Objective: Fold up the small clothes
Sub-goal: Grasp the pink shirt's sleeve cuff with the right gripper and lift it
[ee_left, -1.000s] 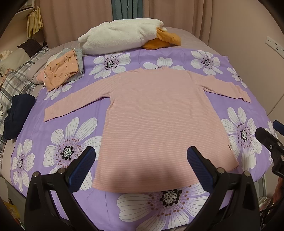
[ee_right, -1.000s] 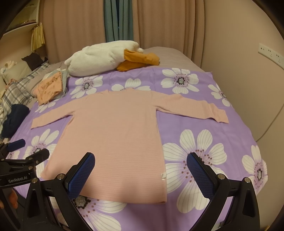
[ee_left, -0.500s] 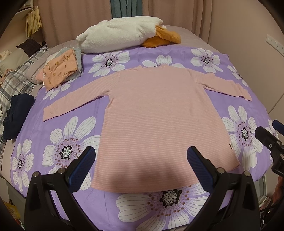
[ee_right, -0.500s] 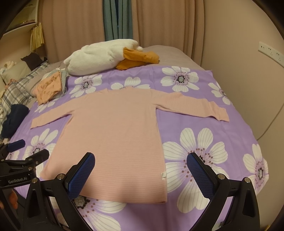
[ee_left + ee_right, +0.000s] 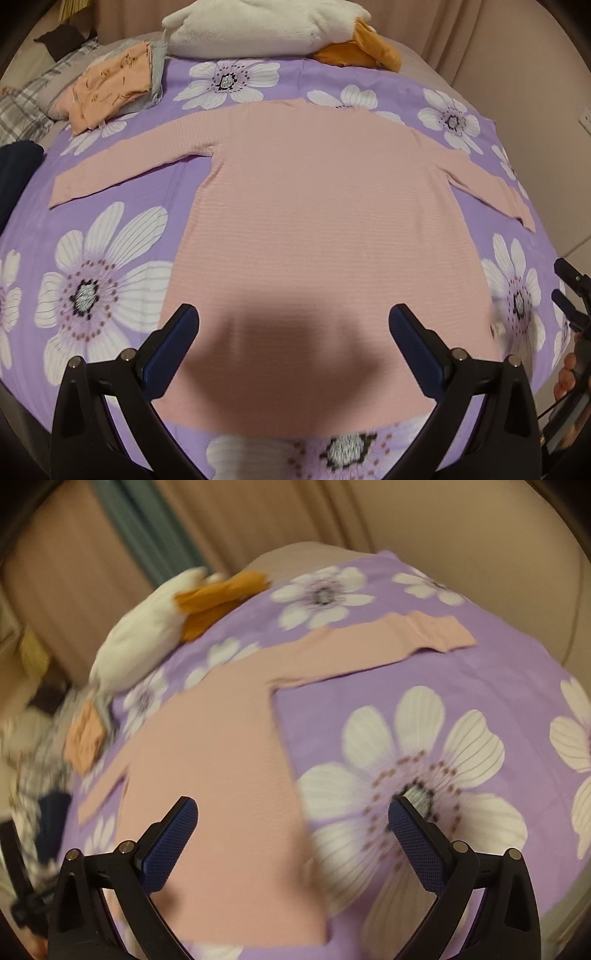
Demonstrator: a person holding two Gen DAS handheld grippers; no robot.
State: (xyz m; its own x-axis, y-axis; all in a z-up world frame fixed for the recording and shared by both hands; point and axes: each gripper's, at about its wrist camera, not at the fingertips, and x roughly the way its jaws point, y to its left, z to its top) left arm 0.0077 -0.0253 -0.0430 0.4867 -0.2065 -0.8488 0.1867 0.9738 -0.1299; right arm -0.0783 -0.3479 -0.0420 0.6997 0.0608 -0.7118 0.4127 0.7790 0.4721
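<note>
A pink striped long-sleeved shirt (image 5: 325,229) lies flat on the purple flowered bedspread (image 5: 110,258), both sleeves spread out. My left gripper (image 5: 293,332) is open and empty, low over the shirt's lower middle, casting a shadow on it. My right gripper (image 5: 293,823) is open and empty above the shirt's right side edge (image 5: 236,768); the right sleeve (image 5: 388,642) lies ahead of it. The right wrist view is blurred and tilted.
A stack of folded clothes (image 5: 110,88) sits at the far left of the bed. A white plush blanket (image 5: 258,26) and orange garment (image 5: 362,48) lie at the head. A dark navy garment (image 5: 18,173) is at the left edge. A wall runs along the right.
Both grippers have moved forward and down toward the shirt. The right gripper has also tilted and swung toward the shirt's right side. The shirt has not moved.
</note>
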